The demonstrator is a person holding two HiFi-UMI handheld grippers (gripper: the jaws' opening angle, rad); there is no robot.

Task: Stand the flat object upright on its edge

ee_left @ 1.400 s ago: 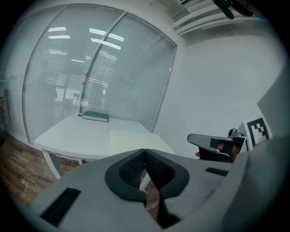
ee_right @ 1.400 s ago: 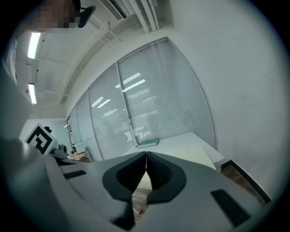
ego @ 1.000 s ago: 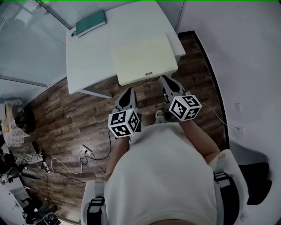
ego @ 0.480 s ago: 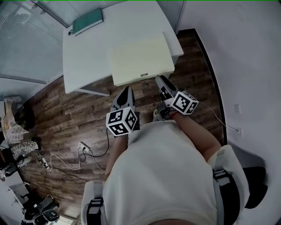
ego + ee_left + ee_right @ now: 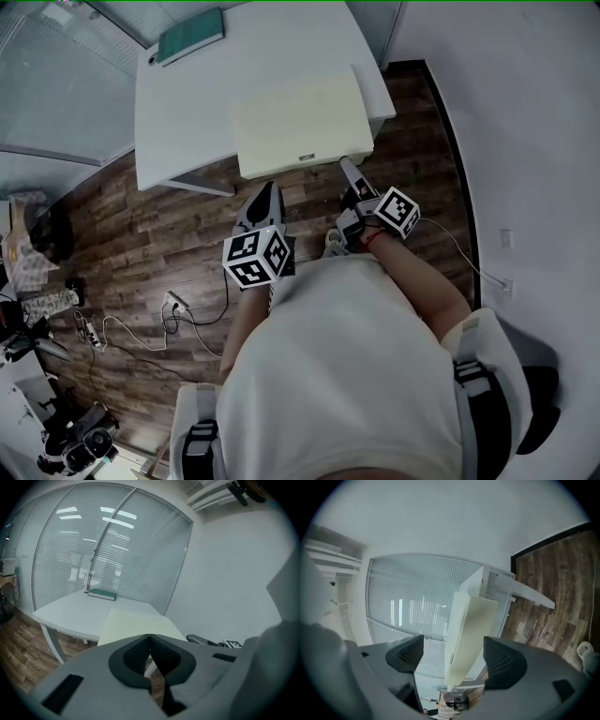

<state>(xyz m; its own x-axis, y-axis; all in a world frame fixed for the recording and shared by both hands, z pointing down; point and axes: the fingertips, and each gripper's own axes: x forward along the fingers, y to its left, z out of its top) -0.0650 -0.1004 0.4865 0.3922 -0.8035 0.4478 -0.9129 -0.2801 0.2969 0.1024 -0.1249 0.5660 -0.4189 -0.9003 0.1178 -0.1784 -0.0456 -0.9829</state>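
Observation:
A pale yellow flat board (image 5: pixel 300 122) lies flat on the white table (image 5: pixel 187 122), at its front edge. My right gripper (image 5: pixel 349 171) is rolled on its side just short of the board's near right corner. Its jaws have just been opening and stand wide. In the right gripper view the board (image 5: pixel 466 630) shows edge-on in the gap between the pads (image 5: pixel 504 660), and neither pad touches it. My left gripper (image 5: pixel 265 191) hangs below the table's front edge, left of the board. Its jaws are shut and empty in the left gripper view (image 5: pixel 149 635).
A green book (image 5: pixel 190 37) lies at the table's far left corner. Glass walls with blinds stand beyond the table, and a white wall runs along the right. A power strip with cables (image 5: pixel 173 305) lies on the wooden floor, with clutter at the far left.
The right gripper has rolled onto its side, sunk a little toward the board's front edge, and its jaws have opened. The left gripper has barely moved.

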